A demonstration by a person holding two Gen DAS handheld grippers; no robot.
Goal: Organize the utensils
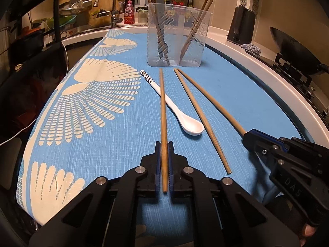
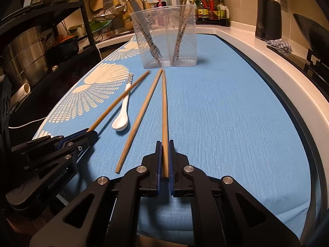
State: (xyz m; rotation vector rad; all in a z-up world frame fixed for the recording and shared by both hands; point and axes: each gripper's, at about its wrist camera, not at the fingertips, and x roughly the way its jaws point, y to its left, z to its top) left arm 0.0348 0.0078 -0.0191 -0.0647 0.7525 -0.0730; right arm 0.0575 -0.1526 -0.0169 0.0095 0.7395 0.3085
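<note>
Both tools clamped: left tool [image 1: 164, 152] on chopstick [image 1: 163, 111] crossing spoon [image 1: 174, 107]; right tool [image 2: 164, 150] on rightmost chopstick [image 2: 164, 111]. Sticks point far, straight at holder [image 1: 178, 35].

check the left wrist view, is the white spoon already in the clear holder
No, the white spoon lies flat on the blue cloth in front of the clear holder, with a chopstick crossing over its handle.

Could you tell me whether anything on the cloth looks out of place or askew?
One chopstick lies crossed over the white spoon handle, and its end is clamped in the left gripper. Otherwise nothing looks spilled or damaged.
</note>
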